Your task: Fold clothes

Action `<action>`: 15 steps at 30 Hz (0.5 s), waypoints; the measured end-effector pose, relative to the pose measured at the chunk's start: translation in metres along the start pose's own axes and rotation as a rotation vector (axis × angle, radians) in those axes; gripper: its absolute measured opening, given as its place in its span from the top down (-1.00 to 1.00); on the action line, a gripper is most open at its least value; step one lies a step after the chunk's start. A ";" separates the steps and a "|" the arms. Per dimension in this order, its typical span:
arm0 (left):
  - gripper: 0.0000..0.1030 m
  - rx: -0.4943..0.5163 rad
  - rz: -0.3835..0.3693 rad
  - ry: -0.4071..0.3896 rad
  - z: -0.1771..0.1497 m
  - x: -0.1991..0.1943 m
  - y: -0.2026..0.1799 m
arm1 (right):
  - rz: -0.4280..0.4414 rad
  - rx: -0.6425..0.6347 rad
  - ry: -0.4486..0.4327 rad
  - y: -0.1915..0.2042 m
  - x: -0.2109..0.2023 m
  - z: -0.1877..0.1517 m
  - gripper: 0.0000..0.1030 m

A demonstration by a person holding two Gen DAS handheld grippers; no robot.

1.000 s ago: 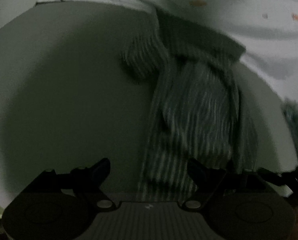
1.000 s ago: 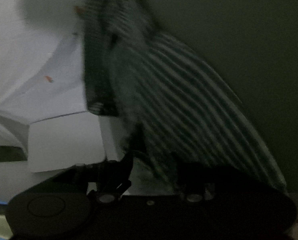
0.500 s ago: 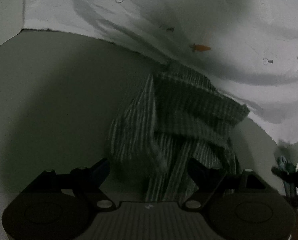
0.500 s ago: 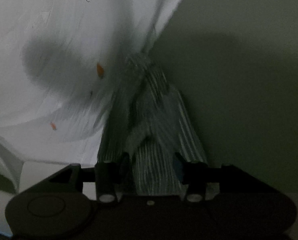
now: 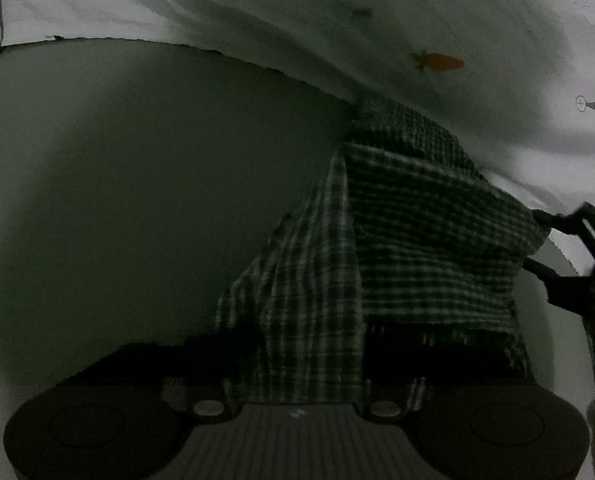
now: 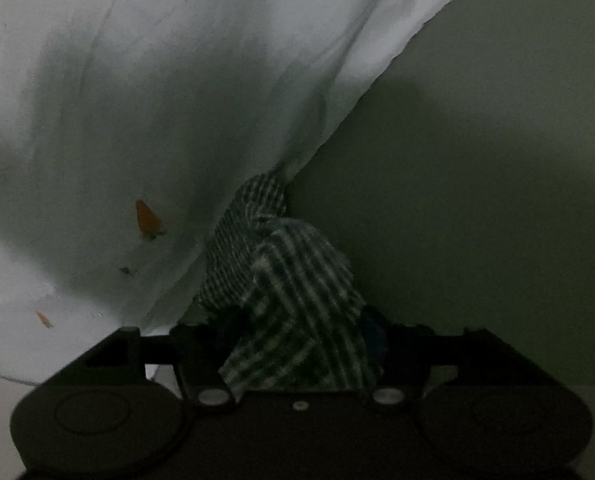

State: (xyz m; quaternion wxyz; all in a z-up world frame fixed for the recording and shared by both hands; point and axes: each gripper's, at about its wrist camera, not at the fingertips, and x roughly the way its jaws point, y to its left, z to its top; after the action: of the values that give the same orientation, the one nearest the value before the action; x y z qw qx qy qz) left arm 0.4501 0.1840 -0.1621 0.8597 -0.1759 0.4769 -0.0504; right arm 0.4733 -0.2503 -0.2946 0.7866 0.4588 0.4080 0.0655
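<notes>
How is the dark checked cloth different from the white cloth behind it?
The checked cloth is dark with pale crossing stripes; the white cloth is plain apart from small orange carrot prints. The checked cloth is bunched up between the left gripper and right gripper; the white cloth lies spread out. The checked cloth's far end tucks under the white cloth's edge. Both are soft and wrinkled.

hidden: left gripper (image 5: 309, 344) fingertips (under plaid garment (image 5: 417, 240)); cut off: right gripper (image 5: 577, 256) | blurred: none

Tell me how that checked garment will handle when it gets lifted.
Probably floppy: the checked garment bunches in soft folds between the left gripper fingers. Likely light, since it drapes thinly. A corner also lies across the right gripper, so it may twist or sag between the two.
</notes>
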 end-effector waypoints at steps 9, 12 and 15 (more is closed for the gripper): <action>0.99 -0.217 -0.099 -0.124 0.037 -0.060 0.034 | -0.015 -0.222 -0.097 0.052 0.006 0.017 0.86; 0.99 -0.275 -0.149 -0.198 0.057 -0.095 0.046 | -0.007 -0.298 -0.096 0.078 0.010 0.025 0.86; 0.98 -0.333 -0.152 -0.217 0.071 -0.100 0.060 | -0.034 -0.369 -0.049 0.094 0.037 0.024 0.86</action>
State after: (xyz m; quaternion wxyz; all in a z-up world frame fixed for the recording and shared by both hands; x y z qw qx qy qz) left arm 0.4509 0.2837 -0.0685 0.8588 -0.3553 0.3688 -0.0167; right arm 0.5398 -0.1957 -0.2372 0.8681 0.3013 0.3773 0.1149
